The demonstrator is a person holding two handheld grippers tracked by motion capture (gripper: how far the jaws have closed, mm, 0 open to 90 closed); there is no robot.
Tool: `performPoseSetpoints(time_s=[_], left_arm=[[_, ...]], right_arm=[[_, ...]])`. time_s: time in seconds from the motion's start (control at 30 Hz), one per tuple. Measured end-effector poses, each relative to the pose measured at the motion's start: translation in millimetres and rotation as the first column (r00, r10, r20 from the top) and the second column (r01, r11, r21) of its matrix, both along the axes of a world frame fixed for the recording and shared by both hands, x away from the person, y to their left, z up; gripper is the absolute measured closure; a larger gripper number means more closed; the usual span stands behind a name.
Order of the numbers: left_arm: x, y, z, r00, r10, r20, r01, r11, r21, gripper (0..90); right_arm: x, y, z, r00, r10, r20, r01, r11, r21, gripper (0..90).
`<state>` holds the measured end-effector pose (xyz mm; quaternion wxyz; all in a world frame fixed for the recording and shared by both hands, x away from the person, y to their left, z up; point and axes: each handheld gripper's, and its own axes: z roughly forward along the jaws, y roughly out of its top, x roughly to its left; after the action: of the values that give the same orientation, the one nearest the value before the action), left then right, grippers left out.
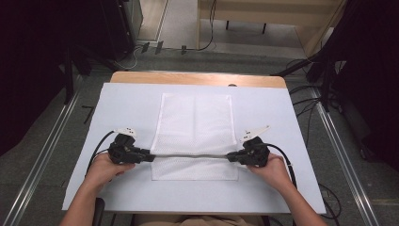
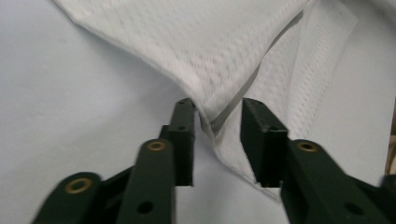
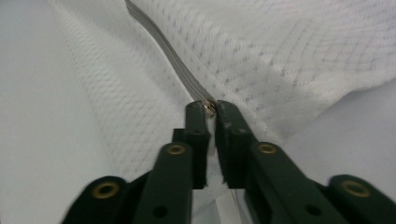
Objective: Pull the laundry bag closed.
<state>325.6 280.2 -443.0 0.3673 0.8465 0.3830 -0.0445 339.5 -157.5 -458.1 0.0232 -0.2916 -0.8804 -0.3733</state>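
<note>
A white mesh bag [image 1: 195,125] with a grey zipper [image 1: 190,154] lies flat in the middle of the white table [image 1: 117,108]. The zipper line runs straight between my two grippers near the bag's front end. My left gripper [image 1: 151,157] is at the bag's left edge. In the left gripper view its jaws [image 2: 217,105] stand apart, with the zipper seam [image 2: 233,109] and folded mesh [image 2: 205,46] loose between them. My right gripper [image 1: 229,157] is at the bag's right edge. Its jaws [image 3: 209,105] are pinched together on the zipper end [image 3: 187,74] and the mesh [image 3: 280,56].
Beyond the white cover, a strip of the wooden table top [image 1: 197,78] shows at the far edge. Grey floor with metal rails [image 1: 51,136] and cables [image 1: 306,106] surrounds the table. Dark equipment stands at both far corners.
</note>
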Motion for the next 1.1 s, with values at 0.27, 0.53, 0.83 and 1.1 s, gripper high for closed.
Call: performPoseSetpoints(time_s=[0.27, 0.53, 0.83, 1.1], left_arm=[[-0.2, 6.2, 7.9, 0.9942, 0.077, 0.075, -0.073, 0.9961, -0.050, 50.6], [0.6, 12.3, 11.5, 0.9795, 0.146, 0.139, -0.141, 0.9889, -0.046, 41.9], [3.4, 18.8, 11.1, 0.9624, 0.213, 0.168, -0.212, 0.9770, -0.026, 36.2], [6.1, 24.6, 10.4, 0.9502, 0.261, 0.171, -0.262, 0.9650, -0.016, 36.2]], right_arm=[[-1.4, -9.6, 10.8, 0.9965, -0.055, 0.062, 0.050, 0.9958, 0.076, 61.4], [3.7, -24.7, 14.3, 0.9848, -0.136, 0.108, 0.125, 0.9870, 0.101, 52.2], [11.6, -52.2, 15.8, 0.9537, -0.279, 0.113, 0.264, 0.9558, 0.129, 48.7], [17.2, -68.6, 13.6, 0.9266, -0.358, 0.116, 0.344, 0.9308, 0.125, 45.9]])
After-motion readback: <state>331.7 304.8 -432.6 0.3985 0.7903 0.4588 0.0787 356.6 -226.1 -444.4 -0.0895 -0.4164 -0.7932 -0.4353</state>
